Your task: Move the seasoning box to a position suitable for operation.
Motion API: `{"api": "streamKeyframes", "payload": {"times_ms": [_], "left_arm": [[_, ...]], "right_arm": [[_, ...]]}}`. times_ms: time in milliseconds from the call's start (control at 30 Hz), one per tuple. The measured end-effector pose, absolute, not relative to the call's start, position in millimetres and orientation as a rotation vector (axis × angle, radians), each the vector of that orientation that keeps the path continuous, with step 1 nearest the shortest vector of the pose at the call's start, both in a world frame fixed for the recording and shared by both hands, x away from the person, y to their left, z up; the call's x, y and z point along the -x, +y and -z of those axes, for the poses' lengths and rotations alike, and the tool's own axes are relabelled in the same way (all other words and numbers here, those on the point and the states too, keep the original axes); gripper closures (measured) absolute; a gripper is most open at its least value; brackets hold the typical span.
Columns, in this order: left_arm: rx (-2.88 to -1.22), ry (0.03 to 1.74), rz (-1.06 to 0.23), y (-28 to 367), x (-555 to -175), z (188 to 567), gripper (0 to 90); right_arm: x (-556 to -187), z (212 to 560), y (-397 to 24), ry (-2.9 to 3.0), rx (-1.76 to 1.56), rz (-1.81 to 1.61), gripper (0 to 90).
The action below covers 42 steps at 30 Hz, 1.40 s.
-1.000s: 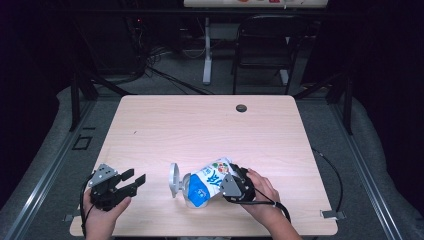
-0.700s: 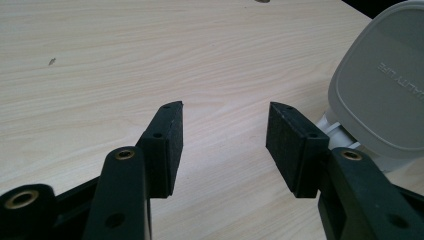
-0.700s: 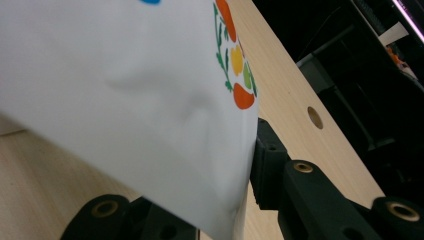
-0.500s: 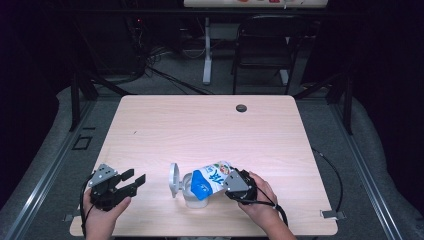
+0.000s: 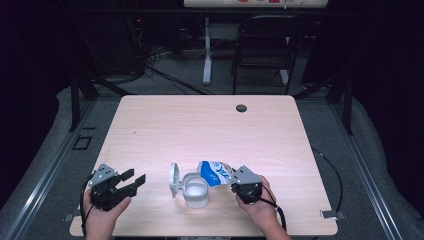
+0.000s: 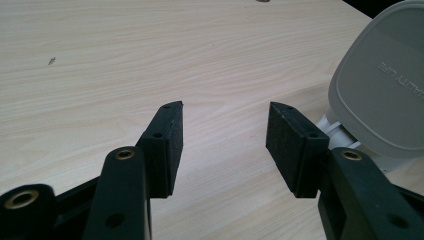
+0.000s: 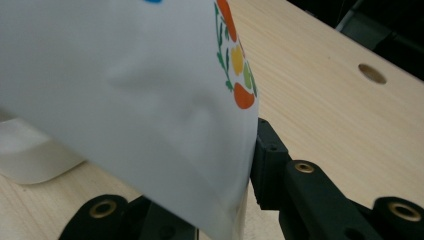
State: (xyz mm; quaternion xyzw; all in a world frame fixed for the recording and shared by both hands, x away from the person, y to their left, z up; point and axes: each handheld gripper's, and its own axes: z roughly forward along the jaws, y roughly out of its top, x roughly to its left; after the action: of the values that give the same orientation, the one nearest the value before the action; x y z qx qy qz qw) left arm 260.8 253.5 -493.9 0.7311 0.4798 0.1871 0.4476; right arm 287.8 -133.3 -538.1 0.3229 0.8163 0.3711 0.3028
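Dark room, black drapes at the sides; pale wood-grain surface (image 5: 200, 130) under the lamp, grey carpet around it.

Right gripper (image 5: 239, 184), near the front edge: jaws set on either side of the white plastic pouch with blue print (image 5: 215, 172), which has small orange, yellow and green marks along one edge in the right gripper view. One black jaw lies against the pouch's edge in that view; the other is hidden under the film. Jaws part-closed with the pouch between them, and it looks gripped. Pouch lies tilted, its far end leaning toward the container.

Left gripper (image 5: 131, 182), near the front left corner: jaws well apart, nothing between the pads, bare wood showing in the gap. Jaws point to the right, toward the container, and stay clear of it.

White squarish plastic container (image 5: 195, 189) sits upright between the two grippers, just beside the pouch's lower end. Its grey hinged lid (image 5: 173, 179) stands open on the left side, raised on edge. In the left gripper view the lid's flat grey face fills the right side, with raised lettering on it, too slanted to read.

Round dark cable hole (image 5: 241, 108) in the surface near the far edge, well apart from everything else. Black folding chair (image 5: 265, 45) behind the surface.
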Motion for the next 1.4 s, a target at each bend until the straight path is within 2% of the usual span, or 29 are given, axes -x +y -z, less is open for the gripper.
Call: {"api": "streamKeyframes", "payload": {"times_ms": [467, 1200, 1400], "left_arm": [[-1.817, 1.188, -0.464, 253, -261, 494, 49.9], [-1.827, 1.189, -0.461, 252, -261, 495, 49.9], [-1.837, 1.186, -0.457, 250, -261, 496, 49.9]], "right_arm": [[-297, 553, -151, 2.144, -1.16, -1.14, 75.9], [-303, 568, -164, 2.15, -1.385, -1.16, 74.3], [-303, 571, -166, 2.16, -1.404, -1.145, 70.7]]}}
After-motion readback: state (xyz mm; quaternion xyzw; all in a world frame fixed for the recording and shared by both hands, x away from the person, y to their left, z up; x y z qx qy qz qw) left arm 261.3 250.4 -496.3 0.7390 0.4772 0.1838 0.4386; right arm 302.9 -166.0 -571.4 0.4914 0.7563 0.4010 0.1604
